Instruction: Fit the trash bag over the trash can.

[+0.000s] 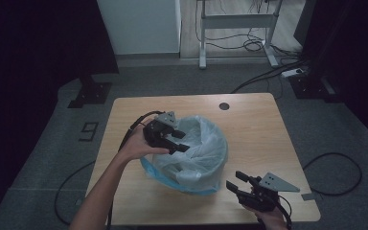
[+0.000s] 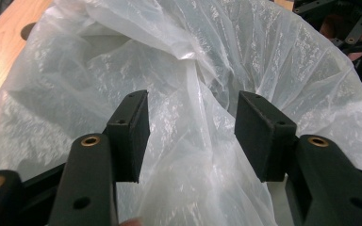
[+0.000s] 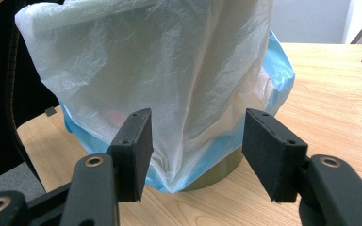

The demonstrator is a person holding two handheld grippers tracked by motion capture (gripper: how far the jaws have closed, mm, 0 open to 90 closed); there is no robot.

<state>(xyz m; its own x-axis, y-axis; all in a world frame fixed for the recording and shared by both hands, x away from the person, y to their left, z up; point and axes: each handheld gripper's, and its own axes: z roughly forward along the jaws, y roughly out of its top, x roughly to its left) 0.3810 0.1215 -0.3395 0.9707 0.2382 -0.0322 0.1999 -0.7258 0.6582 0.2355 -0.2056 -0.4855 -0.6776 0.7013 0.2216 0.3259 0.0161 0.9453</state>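
Note:
A small bin lined with a translucent white plastic bag [image 1: 199, 143] over a blue bag [image 1: 160, 175] stands in the middle of the wooden table [image 1: 258, 129]. My left gripper [image 1: 176, 141] hovers open over the bag's left rim, its jaws apart above the crumpled white plastic [image 2: 193, 94]. My right gripper [image 1: 237, 181] is open near the table's front edge, pointing at the bin's lower side. In the right gripper view the white bag [image 3: 160, 61] drapes over the blue bag [image 3: 278, 70], with the bin's olive base [image 3: 221, 172] showing beneath.
A round cable hole [image 1: 224, 106] sits near the table's far edge. Dark floor with cables [image 1: 335, 167] surrounds the table, and a white desk frame [image 1: 237, 21] stands behind.

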